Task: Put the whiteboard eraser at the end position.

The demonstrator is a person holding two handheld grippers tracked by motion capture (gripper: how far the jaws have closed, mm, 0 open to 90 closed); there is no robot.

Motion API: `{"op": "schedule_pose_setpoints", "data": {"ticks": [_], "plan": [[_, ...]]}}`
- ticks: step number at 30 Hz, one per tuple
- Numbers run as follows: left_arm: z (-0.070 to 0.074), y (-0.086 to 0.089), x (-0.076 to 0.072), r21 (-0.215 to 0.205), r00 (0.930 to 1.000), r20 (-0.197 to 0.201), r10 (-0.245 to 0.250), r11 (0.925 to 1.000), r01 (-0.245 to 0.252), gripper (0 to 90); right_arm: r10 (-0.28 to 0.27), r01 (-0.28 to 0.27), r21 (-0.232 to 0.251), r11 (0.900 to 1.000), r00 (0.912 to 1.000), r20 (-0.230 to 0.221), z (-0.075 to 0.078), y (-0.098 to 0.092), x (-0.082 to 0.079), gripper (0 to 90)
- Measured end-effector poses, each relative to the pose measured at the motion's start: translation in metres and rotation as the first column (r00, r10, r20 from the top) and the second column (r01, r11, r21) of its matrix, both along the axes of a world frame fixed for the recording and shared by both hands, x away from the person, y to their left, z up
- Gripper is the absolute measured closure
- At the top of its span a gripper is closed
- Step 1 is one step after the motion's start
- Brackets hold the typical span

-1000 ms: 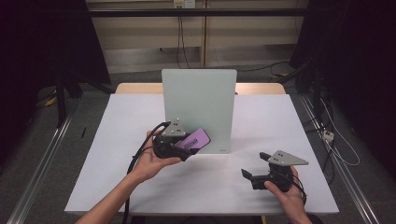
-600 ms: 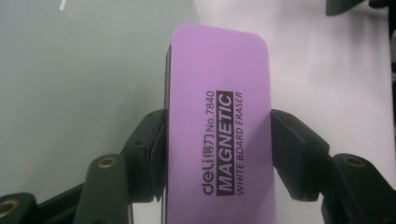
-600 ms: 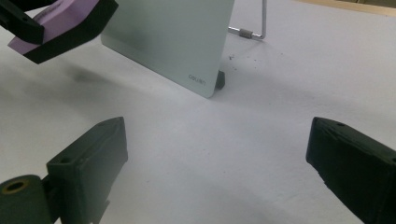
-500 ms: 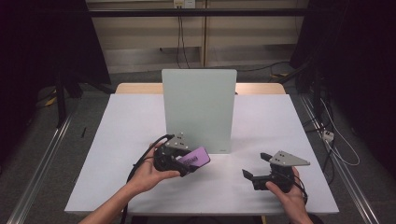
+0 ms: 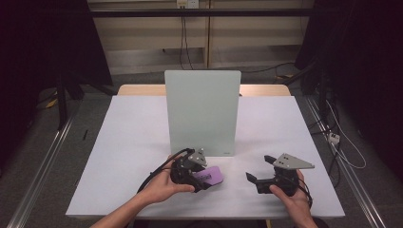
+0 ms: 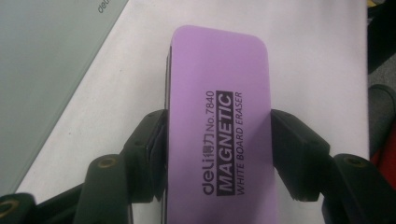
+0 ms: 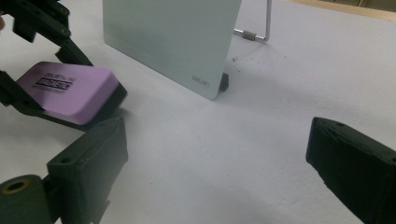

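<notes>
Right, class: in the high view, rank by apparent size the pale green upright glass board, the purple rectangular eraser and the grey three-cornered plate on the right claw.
1. Pale green upright glass board.
2. Grey three-cornered plate and purple rectangular eraser look alike; the left claw partly covers the eraser.
</notes>
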State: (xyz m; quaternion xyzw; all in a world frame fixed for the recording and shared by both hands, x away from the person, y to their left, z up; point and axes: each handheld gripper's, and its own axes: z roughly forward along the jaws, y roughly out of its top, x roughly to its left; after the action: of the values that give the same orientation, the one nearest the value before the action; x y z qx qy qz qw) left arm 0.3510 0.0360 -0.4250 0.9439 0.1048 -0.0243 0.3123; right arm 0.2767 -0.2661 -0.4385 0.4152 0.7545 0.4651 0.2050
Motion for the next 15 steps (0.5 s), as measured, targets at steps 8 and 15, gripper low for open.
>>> {"op": "schedule_pose_setpoints", "data": {"ticks": [8, 15], "plan": [[-0.011, 0.000, 0.004, -0.016, 0.9990, 0.000, 0.046, 0.9988, -0.046, 33.3, 0.007, -0.007, 0.000, 1.000, 1.0000, 0.001, 0.000, 0.000, 0.000, 5.3], [-0.002, 0.012, 0.005, -0.100, 0.9913, 0.037, 0.126, 0.9875, -0.122, 10.1, 0.006, -0.006, 0.002, 1.000, 1.0000, 0.000, 0.000, 0.000, 0.000, 5.3]]}}
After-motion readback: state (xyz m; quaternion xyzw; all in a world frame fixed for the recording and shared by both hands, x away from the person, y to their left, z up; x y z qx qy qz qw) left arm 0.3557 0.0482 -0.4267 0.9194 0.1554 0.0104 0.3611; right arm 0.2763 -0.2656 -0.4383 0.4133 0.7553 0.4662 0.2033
